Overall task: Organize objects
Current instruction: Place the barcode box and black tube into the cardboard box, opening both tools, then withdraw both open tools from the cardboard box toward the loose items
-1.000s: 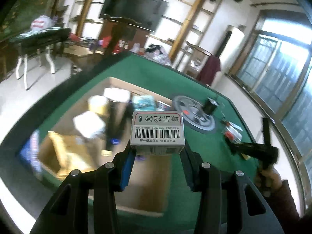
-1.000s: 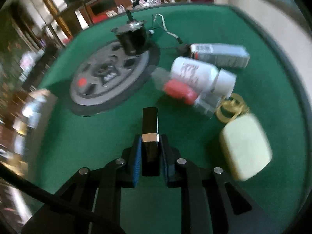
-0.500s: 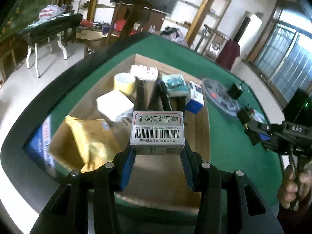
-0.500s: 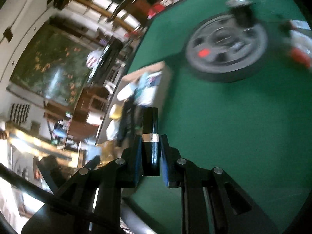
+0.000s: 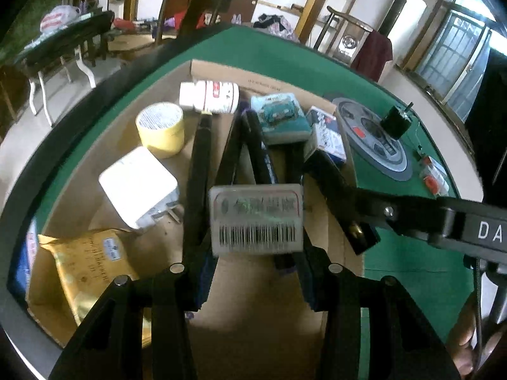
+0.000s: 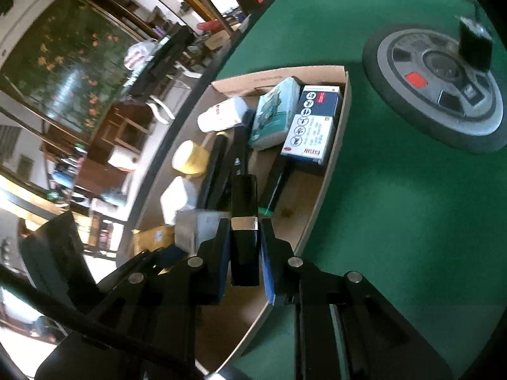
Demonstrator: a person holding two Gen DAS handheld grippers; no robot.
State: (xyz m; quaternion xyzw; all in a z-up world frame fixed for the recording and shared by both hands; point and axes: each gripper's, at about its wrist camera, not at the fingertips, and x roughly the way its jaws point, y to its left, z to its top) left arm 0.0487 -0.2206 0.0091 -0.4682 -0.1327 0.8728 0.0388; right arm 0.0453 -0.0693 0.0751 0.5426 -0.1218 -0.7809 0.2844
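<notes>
Cardboard forms the open box [image 5: 263, 77] on a green felt table [image 5: 408, 272] where both hand-held tools converge, each carrying one item over the box's contents. The left gripper [image 5: 255, 272] holds a small barcoded carton [image 5: 256, 220], blurred in its own view; the blue pads look set slightly wide of the carton's sides, so whether they clamp it or are letting go cannot be told. The right gripper [image 6: 243, 253] is closed on a glossy black lipstick-like tube [image 6: 244, 218] with a silver band, held upright along the fingers, likely so it can drop into the free floor just ahead. Beyond the left gripper's tips lie a yellow tape roll [image 5: 160, 129], a white plug adapter [image 5: 139, 186], a white pill bottle [image 5: 209, 96], a teal packet [image 5: 280, 117] and a blue-and-white box [image 5: 326, 136], with a yellow padded envelope [image 5: 85, 272] to its left. Only the left wrist view shows the right tool's arm reaching in from the right, and the envelope in full. Only the right wrist view shows the tube's grip plainly, with the grey disc [image 6: 437, 85] and a black cylinder [image 6: 475, 44] well beyond the box's wall.
</notes>
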